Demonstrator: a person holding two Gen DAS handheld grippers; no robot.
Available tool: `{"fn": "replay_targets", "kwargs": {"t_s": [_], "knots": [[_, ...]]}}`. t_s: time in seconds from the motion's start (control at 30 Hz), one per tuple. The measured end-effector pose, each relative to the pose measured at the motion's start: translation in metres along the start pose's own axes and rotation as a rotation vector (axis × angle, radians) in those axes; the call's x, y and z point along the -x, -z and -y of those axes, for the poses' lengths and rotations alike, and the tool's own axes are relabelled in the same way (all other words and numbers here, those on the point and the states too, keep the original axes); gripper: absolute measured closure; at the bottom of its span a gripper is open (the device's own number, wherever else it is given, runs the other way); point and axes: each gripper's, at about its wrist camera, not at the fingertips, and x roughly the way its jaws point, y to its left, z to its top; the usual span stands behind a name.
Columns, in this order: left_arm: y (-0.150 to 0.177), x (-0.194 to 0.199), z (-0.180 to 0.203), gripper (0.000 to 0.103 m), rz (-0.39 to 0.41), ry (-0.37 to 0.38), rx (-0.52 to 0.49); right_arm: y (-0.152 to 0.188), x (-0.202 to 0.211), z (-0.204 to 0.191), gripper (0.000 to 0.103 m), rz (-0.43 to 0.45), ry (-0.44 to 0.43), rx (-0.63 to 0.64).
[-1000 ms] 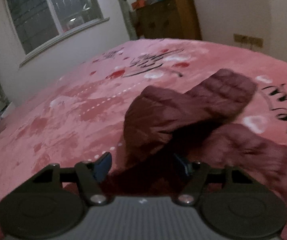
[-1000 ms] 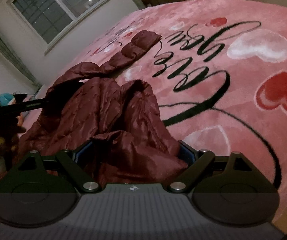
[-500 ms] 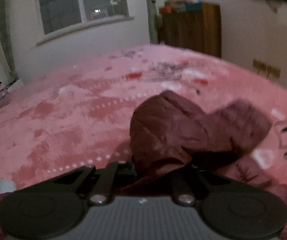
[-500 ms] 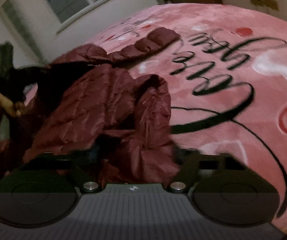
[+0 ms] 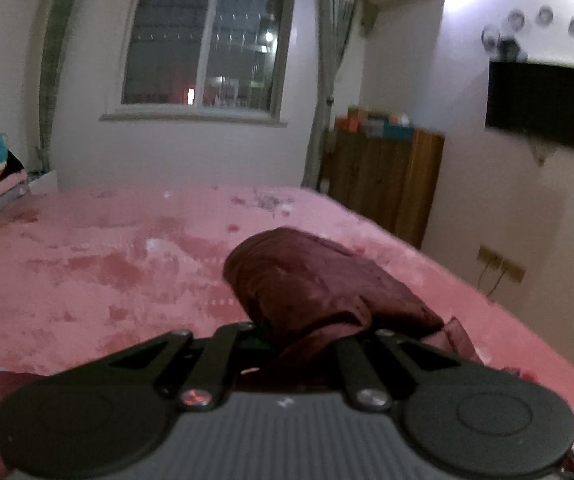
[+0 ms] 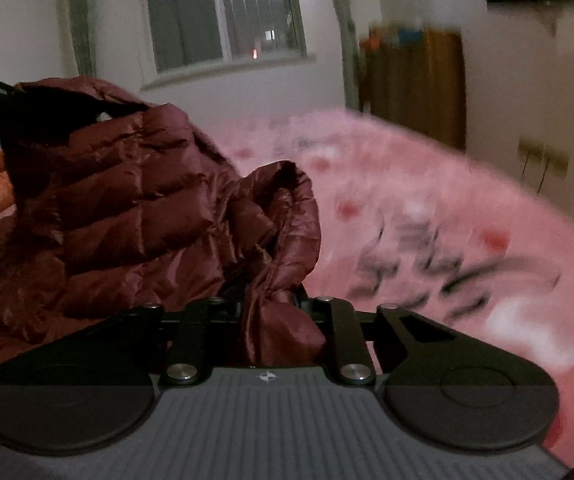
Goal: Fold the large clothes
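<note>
Left wrist view: my left gripper (image 5: pixel 307 332) is clenched on one maroon jacket (image 5: pixel 319 284), lifted over the pink blanket (image 5: pixel 99 264). Right wrist view: my right gripper (image 6: pixel 273 304) pinches that one jacket (image 6: pixel 127 208); blanket (image 6: pixel 427 200) beyond.

Home bedroom, pink bed blanket (image 5: pixel 127 264), curtained window (image 5: pixel 203 44), wooden cabinet (image 5: pixel 383 180), wall television (image 5: pixel 543 108)
</note>
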Motion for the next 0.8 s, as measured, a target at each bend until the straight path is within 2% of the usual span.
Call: {"fn": "replay_targets", "kwargs": {"t_s": [0.2,0.33,0.47,0.8], "knots": [[-0.025,0.074,-0.005,0.101,0.133,0.054,0.089,-0.042,0.056,-0.010,0.082,0.246,0.131,0.191],[-0.038,0.127,-0.005,0.101,0.231,0.085,0.127,-0.076,0.098,-0.021,0.083,0.418,0.185,0.321],[-0.046,0.185,0.001,0.101,0.323,0.128,0.153,-0.112,0.140,-0.024,0.083,0.560,0.229,0.398],[-0.033,0.287,0.020,0.101,0.448,0.222,0.214,-0.174,0.235,-0.030,0.083,0.857,0.318,0.592]]}}
